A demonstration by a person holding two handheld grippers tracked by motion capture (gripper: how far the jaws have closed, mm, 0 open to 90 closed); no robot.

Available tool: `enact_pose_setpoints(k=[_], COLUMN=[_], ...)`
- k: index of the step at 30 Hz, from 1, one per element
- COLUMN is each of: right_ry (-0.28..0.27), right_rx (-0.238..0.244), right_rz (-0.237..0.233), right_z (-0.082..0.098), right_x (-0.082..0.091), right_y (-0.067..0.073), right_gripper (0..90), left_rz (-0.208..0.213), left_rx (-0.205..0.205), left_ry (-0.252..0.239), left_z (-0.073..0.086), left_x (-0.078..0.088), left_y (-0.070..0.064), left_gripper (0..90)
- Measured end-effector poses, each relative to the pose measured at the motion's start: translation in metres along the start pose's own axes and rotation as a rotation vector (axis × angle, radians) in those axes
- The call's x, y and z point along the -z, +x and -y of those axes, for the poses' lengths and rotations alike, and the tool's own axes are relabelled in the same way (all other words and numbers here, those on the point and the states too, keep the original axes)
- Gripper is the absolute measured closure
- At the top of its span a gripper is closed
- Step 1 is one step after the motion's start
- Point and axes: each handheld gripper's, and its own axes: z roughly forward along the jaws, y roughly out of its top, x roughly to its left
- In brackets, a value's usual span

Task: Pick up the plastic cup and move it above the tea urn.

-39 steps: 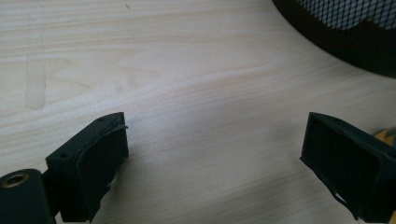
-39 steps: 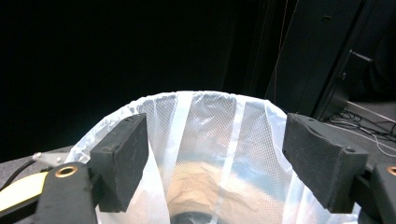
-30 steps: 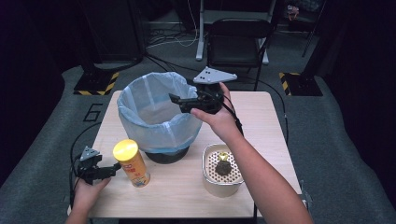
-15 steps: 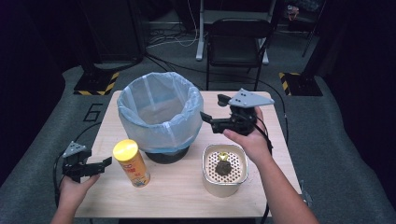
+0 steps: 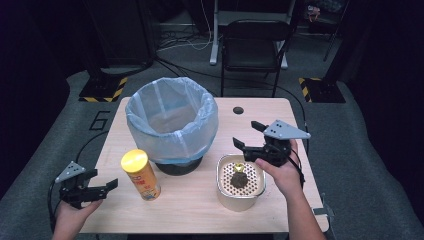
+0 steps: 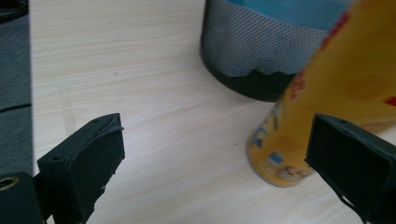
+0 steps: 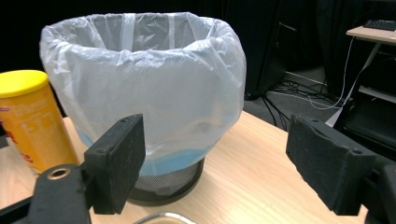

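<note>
A yellow can [image 5: 141, 174] stands upright on the wooden table [image 5: 200, 210], in front of a mesh bin lined with a pale blue bag [image 5: 171, 120]. My left gripper [image 5: 104, 179] hovers at the table's front left corner, left of the can and apart from it. It is open, its jaws have just been opening, and nothing is between them. In the left gripper view the can [image 6: 336, 93] rises behind the right jaw of the gripper [image 6: 217, 168]. My right gripper [image 5: 245, 134] is open and empty above a metal container [image 5: 225, 192], pointing at the bin [image 7: 154, 84]; its jaws have just been closing slightly.
A dark lump [image 5: 239, 180] lies on the perforated floor of the metal container. A black chair [image 5: 255, 45] stands beyond the table's far edge. Cables trail over the grey floor. A round hole [image 5: 238, 110] sits in the tabletop near the far edge.
My right gripper has swung from over the bin to the right and down, ending above the metal container. My left gripper has drawn back left from the can and opened wider.
</note>
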Motion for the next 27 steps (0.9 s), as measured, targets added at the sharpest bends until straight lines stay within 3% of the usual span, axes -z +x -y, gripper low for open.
enact_pose_setpoints(k=[4,8,11,14,17,21,23,26,27], right_ry=[0.017,0.035,0.024,0.024,0.033,0.027,0.027,0.026,0.02], right_rx=[0.008,0.021,-0.018,-0.018,-0.026,-0.038,-0.023,-0.023,-0.025], right_rz=[0.016,0.02,0.029,0.031,0.021,0.012,0.008,0.011,0.011], right_z=[0.009,0.012,0.014,0.016,0.019,0.02,0.02,0.02,0.02], right_x=[0.009,0.012,0.012,0.011,0.01,0.01,0.011,0.014,0.015], right_y=[0.0,-0.004,-0.007,-0.009,-0.011,-0.01,-0.01,-0.01,-0.011], right_gripper=[19.6,19.6,19.6,19.6,19.6,19.6,19.6,19.6,19.6], left_rz=[0.038,0.101,0.116,0.133,0.169,0.188,0.185,0.196,0.189], left_rx=[-0.034,-0.059,-0.109,-0.121,-0.097,-0.145,-0.153,-0.139,-0.121], left_ry=[-0.017,0.0,0.013,0.007,0.009,0.022,0.02,0.013,-0.009], left_z=[0.007,0.01,0.012,0.011,0.009,0.002,-0.001,-0.003,-0.003], left_x=[0.003,-0.001,-0.007,-0.011,-0.013,-0.016,-0.018,-0.025,-0.028], left_y=[-0.009,-0.017,-0.026,-0.034,-0.043,-0.052,-0.054,-0.054,-0.055], left_gripper=[3.4,3.4,3.4,3.4,3.5,3.6,3.6,3.6,3.6])
